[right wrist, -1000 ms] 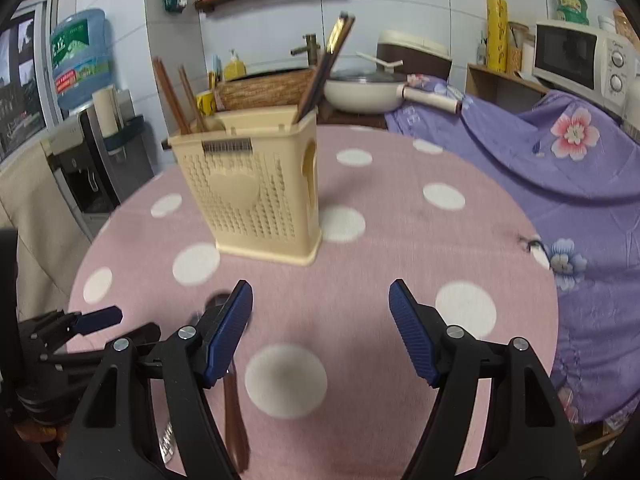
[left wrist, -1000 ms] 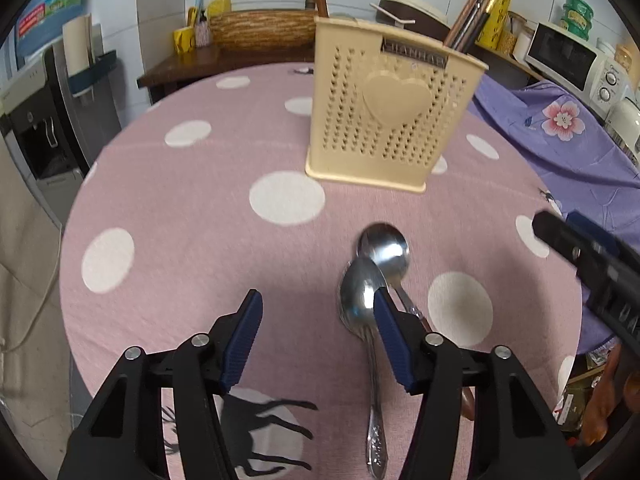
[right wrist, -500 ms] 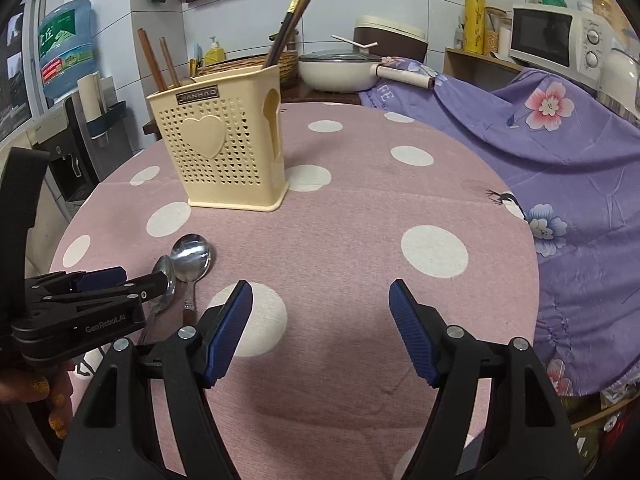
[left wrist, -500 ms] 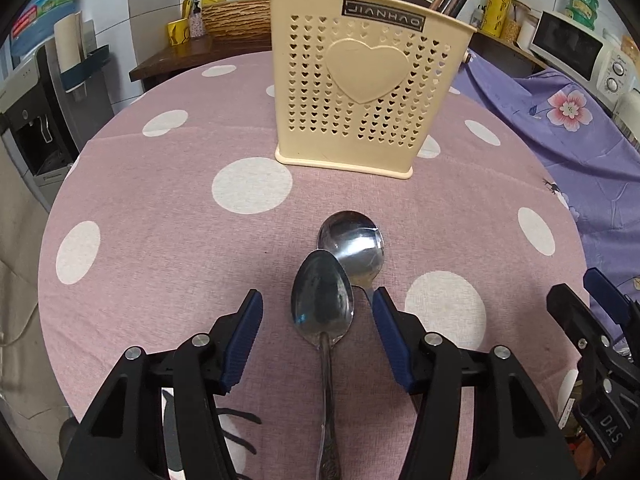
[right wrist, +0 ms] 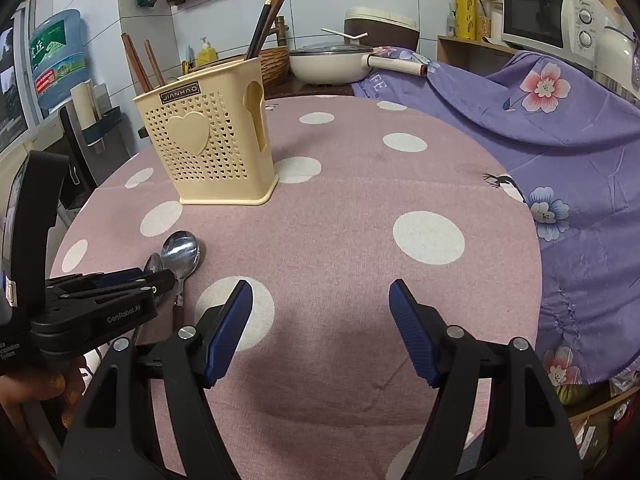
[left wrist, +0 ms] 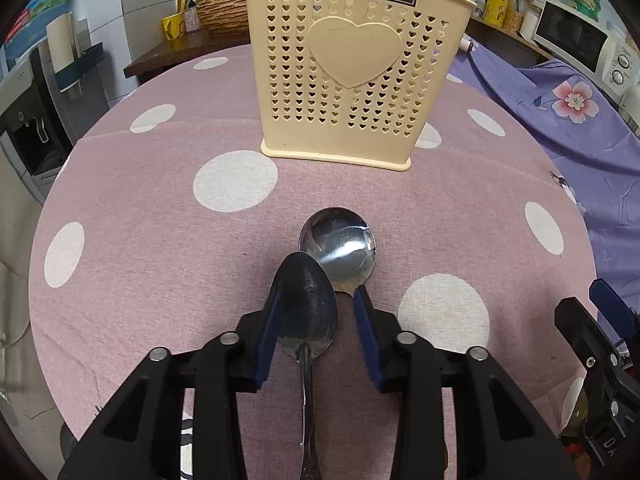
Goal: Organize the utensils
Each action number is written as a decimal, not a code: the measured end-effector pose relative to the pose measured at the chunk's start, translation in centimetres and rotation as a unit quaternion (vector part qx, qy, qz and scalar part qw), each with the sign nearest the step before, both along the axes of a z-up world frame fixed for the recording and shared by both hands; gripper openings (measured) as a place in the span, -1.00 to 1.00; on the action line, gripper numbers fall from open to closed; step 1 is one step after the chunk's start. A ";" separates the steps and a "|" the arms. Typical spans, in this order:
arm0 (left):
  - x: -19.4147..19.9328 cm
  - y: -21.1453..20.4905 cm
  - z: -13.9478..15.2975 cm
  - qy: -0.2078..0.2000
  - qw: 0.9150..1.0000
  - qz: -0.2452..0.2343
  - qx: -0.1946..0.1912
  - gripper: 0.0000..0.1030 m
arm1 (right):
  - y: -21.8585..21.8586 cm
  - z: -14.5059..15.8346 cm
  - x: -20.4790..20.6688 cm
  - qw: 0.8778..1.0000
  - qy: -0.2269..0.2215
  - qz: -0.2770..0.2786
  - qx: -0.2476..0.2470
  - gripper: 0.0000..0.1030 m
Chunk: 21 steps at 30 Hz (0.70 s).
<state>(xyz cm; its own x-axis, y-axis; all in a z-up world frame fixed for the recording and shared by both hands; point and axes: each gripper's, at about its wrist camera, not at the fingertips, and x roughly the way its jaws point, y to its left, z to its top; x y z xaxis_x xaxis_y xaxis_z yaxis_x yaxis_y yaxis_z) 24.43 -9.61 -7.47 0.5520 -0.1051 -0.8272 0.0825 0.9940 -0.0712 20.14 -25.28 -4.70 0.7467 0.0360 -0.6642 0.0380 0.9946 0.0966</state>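
Two metal spoons lie side by side on the pink dotted tablecloth (left wrist: 160,240). The oval spoon (left wrist: 308,304) has its bowl between the blue pads of my left gripper (left wrist: 317,294), whose jaws are closing. The left pad touches the bowl's edge and a gap shows at the right pad. The round spoon (left wrist: 340,248) lies just ahead, its stem under the right pad. Beyond stands the cream perforated utensil holder (left wrist: 352,80) with chopsticks (right wrist: 272,12) in it. My right gripper (right wrist: 320,288) hangs open over bare cloth, to the right of the spoons (right wrist: 180,252) and the left gripper (right wrist: 160,280).
A purple floral cloth (right wrist: 560,140) drapes the table's right side. Behind the table are a white pan (right wrist: 328,64), a rice cooker (right wrist: 380,24), a microwave (right wrist: 552,20) and a water dispenser (right wrist: 56,60). The table edge curves close on the left.
My left gripper has moved forward until the oval spoon's bowl sits between its pads, and its jaws have narrowed. The right gripper has stayed open.
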 end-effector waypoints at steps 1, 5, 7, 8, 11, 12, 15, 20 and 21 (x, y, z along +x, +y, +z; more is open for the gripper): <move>0.0 -0.1 -0.1 0.001 1.000 -0.001 0.001 -0.45 | 0.0 0.0 0.0 1.000 0.000 0.000 0.000 0.37; -0.1 -0.1 -0.1 0.002 1.000 -0.005 0.001 -0.70 | 0.1 0.0 0.2 1.000 0.003 -0.001 0.002 0.37; -0.1 0.1 0.0 0.001 1.000 -0.006 -0.003 -0.73 | 0.3 0.0 0.3 1.000 0.003 0.003 0.004 0.37; -0.2 0.2 0.0 0.001 1.000 -0.006 -0.004 -0.77 | 0.6 0.0 0.5 1.000 0.003 0.009 0.003 0.37; -0.2 0.7 0.2 0.000 1.000 -0.004 -0.010 -0.81 | 1.5 0.1 0.8 1.000 0.004 0.028 0.001 0.37; -0.3 0.9 0.3 0.000 1.000 -0.002 -0.012 -0.81 | 1.9 0.1 1.0 0.999 0.005 0.037 0.000 0.37; -0.3 2.0 0.7 -0.003 1.000 0.004 -0.020 -0.87 | 2.9 -0.1 1.7 0.998 0.013 0.059 0.006 0.37; -0.6 3.6 1.2 -0.012 1.000 0.008 -0.024 -0.92 | 4.7 -0.8 3.0 0.995 0.036 0.097 0.015 0.37; -0.6 3.9 1.2 -0.012 1.000 0.009 -0.025 -0.92 | 5.1 -1.0 3.1 0.994 0.039 0.103 0.015 0.37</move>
<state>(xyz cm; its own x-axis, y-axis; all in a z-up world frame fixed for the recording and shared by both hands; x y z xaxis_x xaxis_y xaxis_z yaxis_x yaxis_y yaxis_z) 23.86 -5.76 -6.22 0.5735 -0.1356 -0.8079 0.0664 0.9907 -0.1191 23.29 -20.21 -5.65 0.6676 0.2033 -0.7162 -0.1582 0.9788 0.1303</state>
